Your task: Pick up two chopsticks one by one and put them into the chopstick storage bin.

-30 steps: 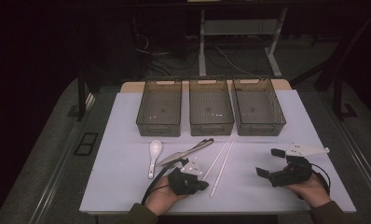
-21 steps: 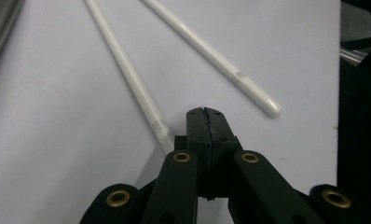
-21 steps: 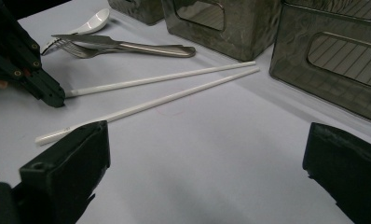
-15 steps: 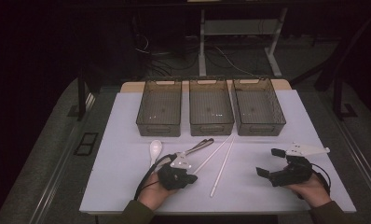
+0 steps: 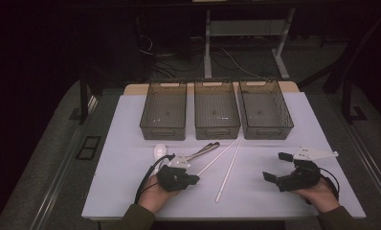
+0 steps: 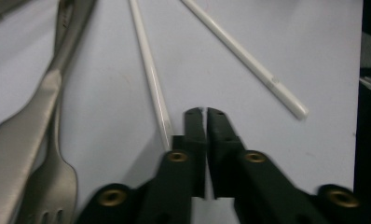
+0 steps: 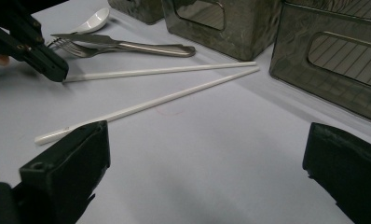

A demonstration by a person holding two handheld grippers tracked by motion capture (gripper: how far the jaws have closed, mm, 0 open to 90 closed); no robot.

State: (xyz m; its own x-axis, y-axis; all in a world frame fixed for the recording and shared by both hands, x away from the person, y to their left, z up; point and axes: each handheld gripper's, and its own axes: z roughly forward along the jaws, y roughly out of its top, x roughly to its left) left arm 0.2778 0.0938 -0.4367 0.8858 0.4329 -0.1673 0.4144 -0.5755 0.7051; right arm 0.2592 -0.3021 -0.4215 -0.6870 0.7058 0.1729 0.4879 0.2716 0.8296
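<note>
White chopsticks (image 5: 230, 165) and spoon (image 5: 159, 151), silver fork (image 6: 51, 175) — smoky translucent bins (image 5: 217, 110) — on a pale lilac-white table (image 5: 131, 124).

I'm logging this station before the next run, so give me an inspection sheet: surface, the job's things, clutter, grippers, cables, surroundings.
Surface: white table top, no spills seen.
Job's things: two long white chopsticks lying crossed near their far ends; the end of the left one lies beside the left gripper's tips.
Clutter: metal knife and fork side by side, white spoon, three smoky see-through bins in a row at the far edge.
Grippers: left gripper shut, nothing between its jaws; right gripper open, holding nothing.
Cables: black cable trailing from the left gripper; more on the floor behind.
Surroundings: dark room, metal frame legs behind the table.
</note>
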